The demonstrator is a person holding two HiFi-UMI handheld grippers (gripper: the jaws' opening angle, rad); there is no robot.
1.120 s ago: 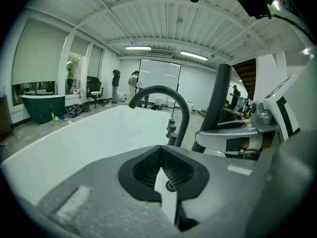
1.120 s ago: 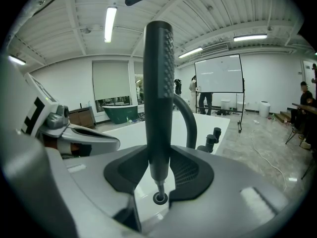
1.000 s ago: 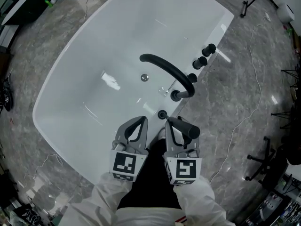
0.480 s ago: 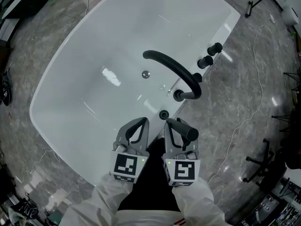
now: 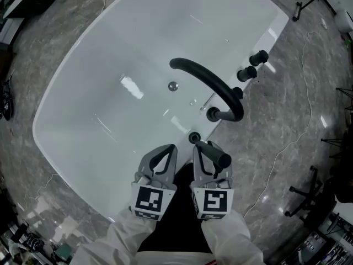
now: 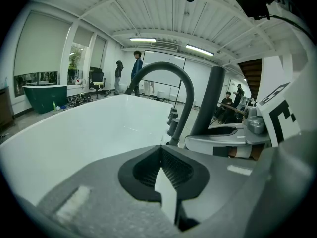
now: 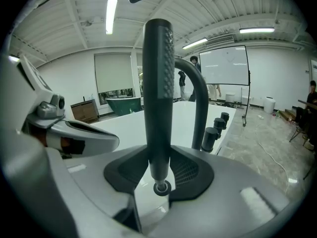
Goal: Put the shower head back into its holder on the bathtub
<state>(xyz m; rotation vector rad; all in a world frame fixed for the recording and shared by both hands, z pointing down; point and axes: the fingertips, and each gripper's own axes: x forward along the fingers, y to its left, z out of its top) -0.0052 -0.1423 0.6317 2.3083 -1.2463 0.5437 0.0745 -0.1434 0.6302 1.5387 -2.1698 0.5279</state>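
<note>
A white bathtub [image 5: 110, 48] fills the head view, with a black arched faucet [image 5: 209, 81] and a round black holder [image 5: 193, 138] on its near rim. My right gripper [image 5: 201, 146] is shut on the black shower head [image 5: 218, 155], just behind the holder. In the right gripper view the shower head [image 7: 157, 83] stands upright between the jaws, with its lower end right above the holder ring [image 7: 162, 188]. My left gripper [image 5: 169, 148] hangs beside it, shut and holding nothing. In its own view the left gripper [image 6: 161, 150] has its jaws meeting over the rim.
Black knobs [image 5: 258, 57] [image 5: 246, 73] stand on the rim past the faucet. A drain [image 5: 173, 85] sits in the tub floor. Thin cables [image 5: 287, 142] run across the grey marble floor, and black stands [image 5: 306, 189] are at the right. People [image 6: 136, 66] stand far off.
Both grippers have sunk a little toward the tub rim, the right one still gripping the shower head. Its lower end now sits closer to the holder.
</note>
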